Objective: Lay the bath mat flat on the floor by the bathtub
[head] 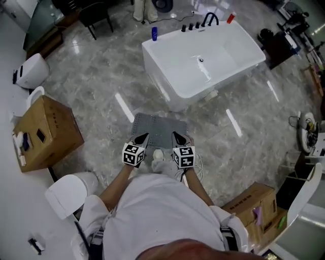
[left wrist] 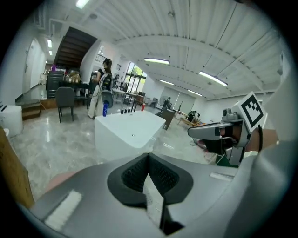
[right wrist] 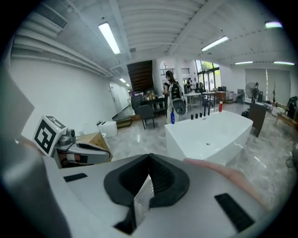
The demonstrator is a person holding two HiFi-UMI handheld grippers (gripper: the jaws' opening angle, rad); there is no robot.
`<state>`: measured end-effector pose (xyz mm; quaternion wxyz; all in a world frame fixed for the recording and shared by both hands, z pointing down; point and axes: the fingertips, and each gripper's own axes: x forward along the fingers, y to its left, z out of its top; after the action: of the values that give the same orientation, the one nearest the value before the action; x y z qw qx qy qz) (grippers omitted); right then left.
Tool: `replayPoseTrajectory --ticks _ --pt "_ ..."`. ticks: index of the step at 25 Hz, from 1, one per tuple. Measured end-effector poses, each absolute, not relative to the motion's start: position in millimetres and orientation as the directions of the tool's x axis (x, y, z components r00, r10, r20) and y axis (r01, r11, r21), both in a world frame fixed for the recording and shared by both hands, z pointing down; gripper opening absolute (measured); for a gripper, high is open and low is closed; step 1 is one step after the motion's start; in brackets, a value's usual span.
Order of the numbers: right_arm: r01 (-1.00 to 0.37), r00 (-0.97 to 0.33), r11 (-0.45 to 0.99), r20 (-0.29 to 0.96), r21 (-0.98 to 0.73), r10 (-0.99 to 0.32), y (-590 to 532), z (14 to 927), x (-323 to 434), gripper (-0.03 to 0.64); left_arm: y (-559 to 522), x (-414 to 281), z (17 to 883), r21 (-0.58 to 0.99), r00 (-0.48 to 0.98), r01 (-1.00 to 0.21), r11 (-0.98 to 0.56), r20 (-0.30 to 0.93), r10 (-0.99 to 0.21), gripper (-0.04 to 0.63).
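Left tongs point(head: 140, 138) and right tongs point(head: 179, 137) each pinch a near corner of the mat point(head: 158, 127), held above the floor point(head: 101, 101) near the tub point(head: 203, 56); carrying seems underway, and next it likely needs lowering and spreading flat.

Cardboard box point(head: 48, 132) at left, white bits stuck on its near side. White rounded unit point(head: 31, 71) beyond it, close to the wall – exact type unclear. White lidded fixture point(head: 68, 193) at lower left, toilet-like. Second cardboard box point(head: 254, 200) at lower right, flaps partly open. Blue bottle point(head: 154, 33) standing upright, black chair point(head: 96, 15) further off at top. White round device point(head: 307, 129) with a cable at the right edge. Background – standing person point(left wrist: 100, 88), dark staircase point(left wrist: 74, 46), strip lights point(right wrist: 110, 38) on a ribbed ceiling
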<state>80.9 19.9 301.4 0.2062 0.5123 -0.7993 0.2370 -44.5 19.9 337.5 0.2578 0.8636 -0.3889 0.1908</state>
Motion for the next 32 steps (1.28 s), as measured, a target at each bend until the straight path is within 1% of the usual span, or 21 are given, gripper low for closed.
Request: replayPoseTrajectory --ticks 2,6,9,11,13,15,17,19,21,22,23,25,27,32 --pt "-0.921 -0.375 0.370 0.523 -0.119 -0.765 19 273 84 0.003 17 -45 311 0.267 0.633 -0.764 -0.587 0.483 -0.605 -0.004" --pt "-0.909 -0.367 0.414 0.384 0.044 -0.847 23 217 71 0.003 24 -48 255 0.170 0.669 -0.730 -0.662 0.379 -0.640 -0.004" --pt "-0.892 -0.413 0.447 0.284 0.064 -0.865 32 176 48 0.003 32 -63 216 0.101 0.690 -0.709 -0.698 0.305 -0.656 -0.003" --pt "-0.849 -0.478 0.518 0.264 0.108 -0.838 37 156 25 0.004 25 -80 191 0.050 0.692 -0.706 -0.707 0.263 -0.672 -0.004" --pt "-0.768 -0.532 0.594 0.278 0.240 -0.800 43 138 0 0.003 15 -95 163 0.015 0.694 -0.705 -0.710 0.221 -0.685 -0.005" --pt "-0.748 -0.508 0.573 0.266 0.335 -0.819 47 116 -10 0.004 14 -102 134 0.001 0.713 -0.691 -0.723 0.169 -0.681 -0.004" --pt "-0.805 -0.467 0.505 0.194 0.311 -0.863 47 87 -12 0.005 19 -102 106 -0.009 0.744 -0.662 -0.749 0.111 -0.659 -0.005" --pt "-0.899 -0.390 0.400 0.091 0.181 -0.916 40 59 -6 0.003 21 -99 81 -0.031 0.766 -0.638 -0.769 0.072 -0.639 -0.005" --pt "-0.939 -0.341 0.341 0.026 0.036 -0.940 31 46 -4 0.002 19 -97 64 -0.033 0.773 -0.631 -0.775 0.056 -0.631 -0.005" --pt "-0.941 -0.337 0.338 0.022 0.014 -0.941 28 47 -8 0.000 17 -97 61 -0.024 0.775 -0.629 -0.777 0.053 -0.630 -0.005" --pt "-0.939 -0.342 0.343 0.029 0.029 -0.939 27 48 -14 0.000 16 -97 59 -0.013 0.778 -0.626 -0.779 0.052 -0.626 -0.005" --pt "-0.922 -0.373 0.375 0.036 0.096 -0.927 34 46 -32 0.000 19 -98 58 0.001 0.791 -0.611 -0.792 0.048 -0.610 -0.005" --pt "-0.912 -0.388 0.390 0.041 0.129 -0.921 37 47 -46 0.000 21 -101 59 0.006 0.804 -0.594 -0.805 0.043 -0.593 -0.005" --pt "-0.933 -0.351 0.354 0.050 0.072 -0.935 32 60 -50 0.000 23 -108 62 0.012 0.820 -0.572 -0.821 0.049 -0.570 -0.005"
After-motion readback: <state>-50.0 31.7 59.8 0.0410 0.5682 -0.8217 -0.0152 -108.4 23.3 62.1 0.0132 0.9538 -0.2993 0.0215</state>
